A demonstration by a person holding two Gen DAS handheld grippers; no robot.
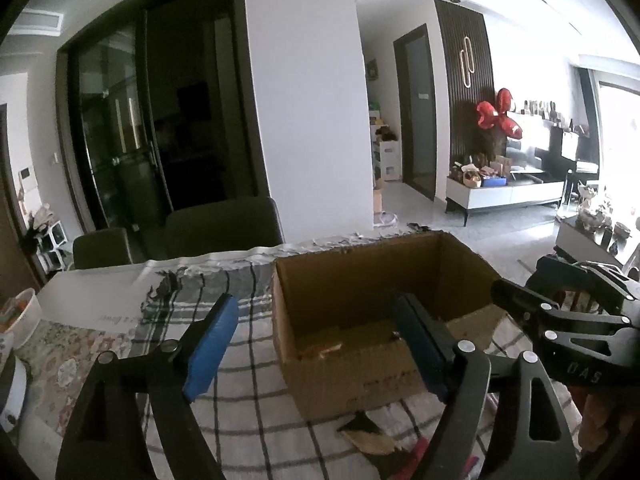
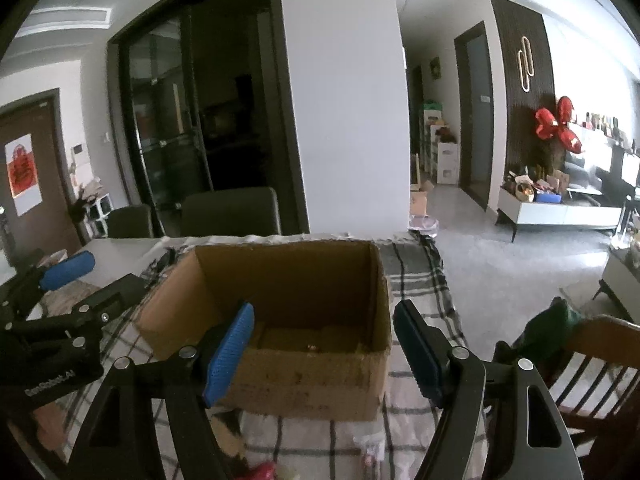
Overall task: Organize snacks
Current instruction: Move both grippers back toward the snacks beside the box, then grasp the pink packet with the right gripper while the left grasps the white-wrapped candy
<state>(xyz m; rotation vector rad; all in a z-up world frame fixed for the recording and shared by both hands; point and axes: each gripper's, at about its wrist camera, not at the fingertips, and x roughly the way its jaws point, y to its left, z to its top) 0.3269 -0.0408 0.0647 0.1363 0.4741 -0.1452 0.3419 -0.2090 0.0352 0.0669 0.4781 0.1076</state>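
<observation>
An open cardboard box (image 1: 320,292) stands on the checked tablecloth; it also shows in the right wrist view (image 2: 296,276). Small snack packets lie on its floor (image 1: 320,350), too dim to tell apart. My left gripper (image 1: 316,340) is open and empty, held just before the box's near wall. My right gripper (image 2: 324,344) is open and empty, over the box's near rim. Snack wrappers lie on the cloth before the box, a brown one (image 1: 372,440) and a red one (image 2: 262,472). Each gripper shows in the other's view, the right (image 1: 560,320) and the left (image 2: 68,312).
Two dark chairs (image 1: 224,228) stand behind the table. A white bowl (image 1: 20,320) sits at the table's left. A wooden chair (image 2: 592,368) with a green item on it stands at the right. The table edge (image 2: 440,264) drops to the floor on the right.
</observation>
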